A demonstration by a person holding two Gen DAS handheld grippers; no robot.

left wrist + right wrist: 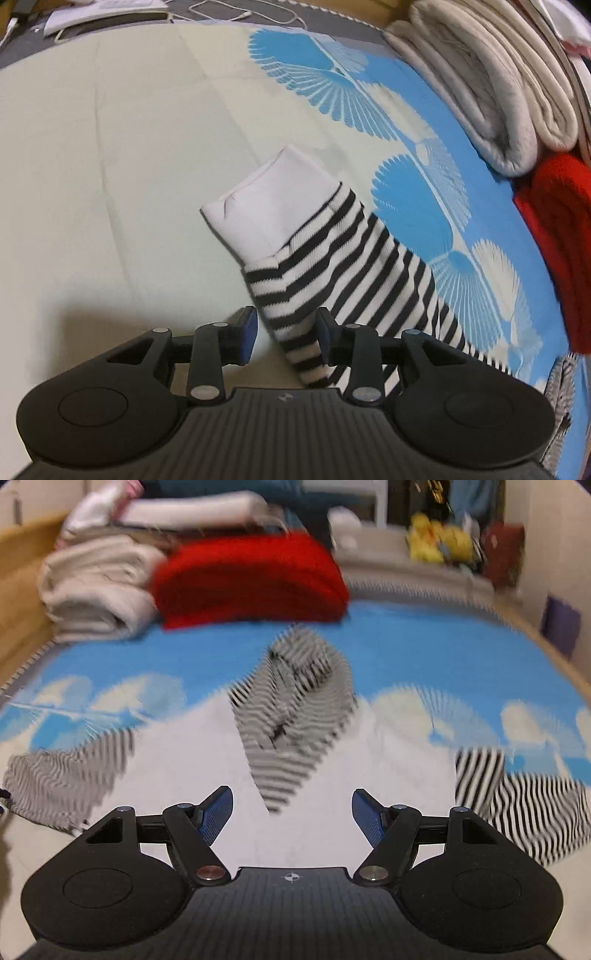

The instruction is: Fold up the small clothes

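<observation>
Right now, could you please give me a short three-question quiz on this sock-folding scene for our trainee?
1. True or false: the left gripper has a striped sock between its fingers.
2. What colour is the sock's cuff? A) red B) white C) blue
3. Fill in: the right gripper is ____ and holds nothing.

Key: 1 true; 2 B; 3 open. The sock passes between the left fingers, which look apart from it. The right view is blurred, but its fingers stand wide, with a crumpled striped garment lying ahead on the sheet.
</observation>
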